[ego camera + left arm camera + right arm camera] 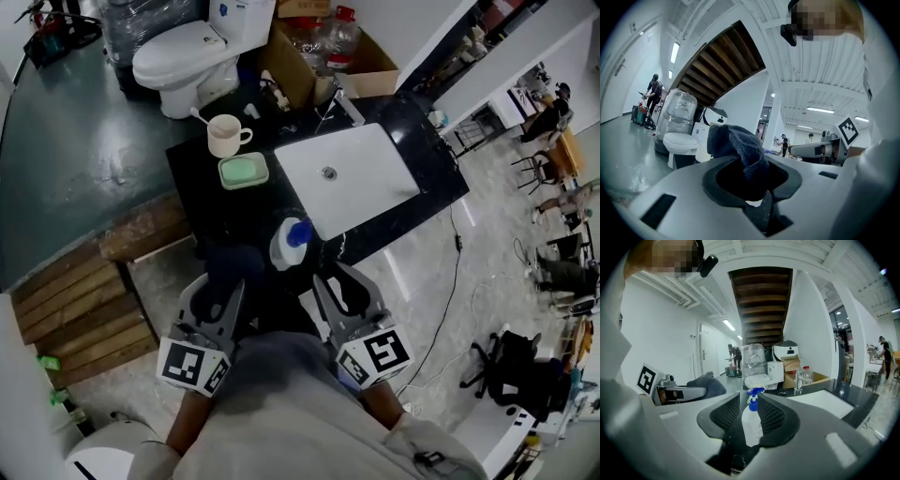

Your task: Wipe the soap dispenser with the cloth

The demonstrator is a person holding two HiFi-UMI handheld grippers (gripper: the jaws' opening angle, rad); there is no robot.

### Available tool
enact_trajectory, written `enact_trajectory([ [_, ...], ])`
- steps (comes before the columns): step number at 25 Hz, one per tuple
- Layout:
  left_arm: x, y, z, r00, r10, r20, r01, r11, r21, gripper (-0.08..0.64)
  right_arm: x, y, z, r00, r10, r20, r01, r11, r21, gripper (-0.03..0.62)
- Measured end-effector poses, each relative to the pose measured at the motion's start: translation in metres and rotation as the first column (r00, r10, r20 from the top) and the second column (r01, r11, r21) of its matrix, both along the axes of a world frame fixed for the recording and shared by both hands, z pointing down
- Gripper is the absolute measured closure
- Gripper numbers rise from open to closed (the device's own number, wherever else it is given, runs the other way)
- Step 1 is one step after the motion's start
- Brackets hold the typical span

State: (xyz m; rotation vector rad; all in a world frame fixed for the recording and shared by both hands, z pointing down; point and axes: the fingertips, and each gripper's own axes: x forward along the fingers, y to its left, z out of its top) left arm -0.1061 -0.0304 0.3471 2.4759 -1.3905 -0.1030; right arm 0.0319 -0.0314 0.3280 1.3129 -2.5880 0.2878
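the left tool (750, 180) pinches the soft, limp cloth (740, 145); the right tool (749, 414) stands spread at the soap dispenser (751, 427), probably light and slippery, best held low on its body.

left tool (221, 302), right tool (337, 289): grey shells, black pads | cubes (194, 364): black-white square markers | top (272, 403): grey

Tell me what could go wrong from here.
1. The soap dispenser stands ungripped between the open jaws of the right tool, near the counter edge; a wipe could tip it off.
2. The cloth bunches out of the left tool, so it may slip loose.
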Motion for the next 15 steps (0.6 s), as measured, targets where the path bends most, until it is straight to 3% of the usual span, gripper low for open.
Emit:
enact_trajectory([
  [5, -0.003, -0.01, 0.007, 1.0, -0.017, 0.012, 0.017, 1.0, -0.01, 0.459, -0.013, -0.017, 0.015, 0.996, -0.068, -0.055, 0.067, 0.997, -0.027, 0.455],
  [9, -0.005, -0.017, 0.011, 0.999, -0.019, 0.027, 0.02, 1.0, -0.017, 0.459, -0.024, -0.035, 0.028, 0.981, -0.117, -0.156, 0.116, 0.993, -0.019, 0.453],
  [15, 0.008, -0.03, 0.021, 0.999, 0.007, 0.05, -0.005, 0.999, -0.041, 0.459, -0.029, -0.058, 0.052, 0.968, -0.17, -0.184, 0.158, 0.984, -0.078, 0.453],
])
